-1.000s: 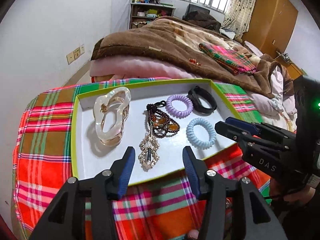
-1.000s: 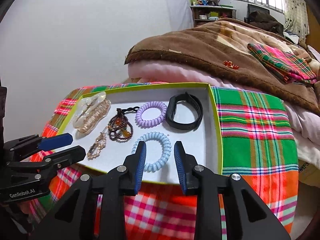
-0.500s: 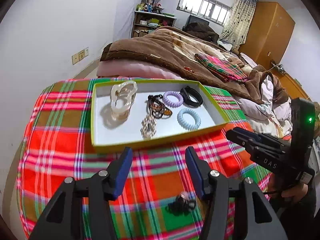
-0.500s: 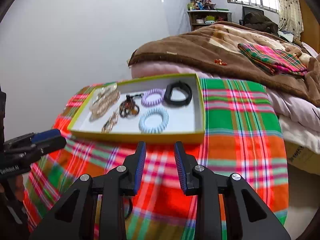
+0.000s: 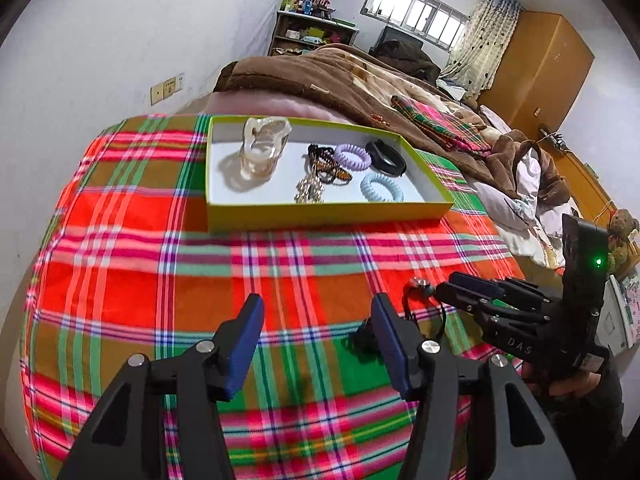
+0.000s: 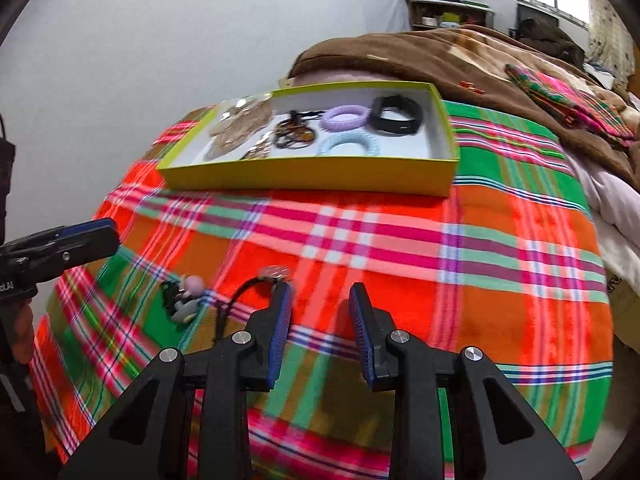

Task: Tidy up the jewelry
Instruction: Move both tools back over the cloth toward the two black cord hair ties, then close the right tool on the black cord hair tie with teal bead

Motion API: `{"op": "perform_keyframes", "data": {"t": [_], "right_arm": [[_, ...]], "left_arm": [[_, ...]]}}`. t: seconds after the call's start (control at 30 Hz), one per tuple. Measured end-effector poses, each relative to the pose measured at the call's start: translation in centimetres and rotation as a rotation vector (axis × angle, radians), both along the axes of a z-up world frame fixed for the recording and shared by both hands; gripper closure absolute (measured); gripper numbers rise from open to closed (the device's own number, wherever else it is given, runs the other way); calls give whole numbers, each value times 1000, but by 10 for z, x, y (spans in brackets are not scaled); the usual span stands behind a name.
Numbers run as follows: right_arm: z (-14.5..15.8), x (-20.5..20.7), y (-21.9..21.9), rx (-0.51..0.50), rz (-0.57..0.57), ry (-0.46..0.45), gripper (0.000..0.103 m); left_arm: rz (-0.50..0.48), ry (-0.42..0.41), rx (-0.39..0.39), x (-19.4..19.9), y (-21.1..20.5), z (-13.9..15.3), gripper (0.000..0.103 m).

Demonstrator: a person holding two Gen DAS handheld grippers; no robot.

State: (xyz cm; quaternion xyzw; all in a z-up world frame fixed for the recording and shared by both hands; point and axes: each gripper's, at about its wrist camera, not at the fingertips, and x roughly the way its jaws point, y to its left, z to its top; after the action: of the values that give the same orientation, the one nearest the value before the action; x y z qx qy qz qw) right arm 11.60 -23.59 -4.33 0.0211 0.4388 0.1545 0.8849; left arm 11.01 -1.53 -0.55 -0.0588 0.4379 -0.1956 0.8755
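Note:
A yellow-green box (image 5: 320,216) (image 6: 312,178) on the plaid cloth holds a clear hair claw (image 5: 262,152), a beaded piece (image 5: 326,164), a purple coil tie (image 5: 352,157) (image 6: 346,117), a blue coil tie (image 5: 381,192) (image 6: 347,146) and a black band (image 5: 386,158) (image 6: 394,120). A black cord with a clear bead (image 6: 274,271) (image 5: 418,285) and a small charm (image 6: 186,298) lie on the cloth close to me. My left gripper (image 5: 316,330) is open and empty. My right gripper (image 6: 319,312) is open and empty, just right of the cord.
The plaid cloth (image 6: 400,240) covers a table whose far side meets a bed with a brown blanket (image 5: 320,76). A white wall (image 5: 100,40) is at the left. A wooden wardrobe (image 5: 536,68) stands far right.
Both grippers have pulled back from over the box to the near side of the cloth. The cord and charm have come into view beside them. Both stay open.

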Motion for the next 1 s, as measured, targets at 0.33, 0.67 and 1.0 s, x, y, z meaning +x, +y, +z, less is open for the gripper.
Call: {"op": "perform_keyframes", "data": {"t": [0.33,0.67,1.0], "right_arm": [[-3,5,18,-42,50,-6,56],[-6,5,32,-165,80,-43,56],[-5,4,29,-145,83,-51,84]], "left_arm": [[29,6,-21,-9,16,-5,45],[25,22,-19,-11,15,-9,45],[19,31,-1,-13,7,-12,45]]}}
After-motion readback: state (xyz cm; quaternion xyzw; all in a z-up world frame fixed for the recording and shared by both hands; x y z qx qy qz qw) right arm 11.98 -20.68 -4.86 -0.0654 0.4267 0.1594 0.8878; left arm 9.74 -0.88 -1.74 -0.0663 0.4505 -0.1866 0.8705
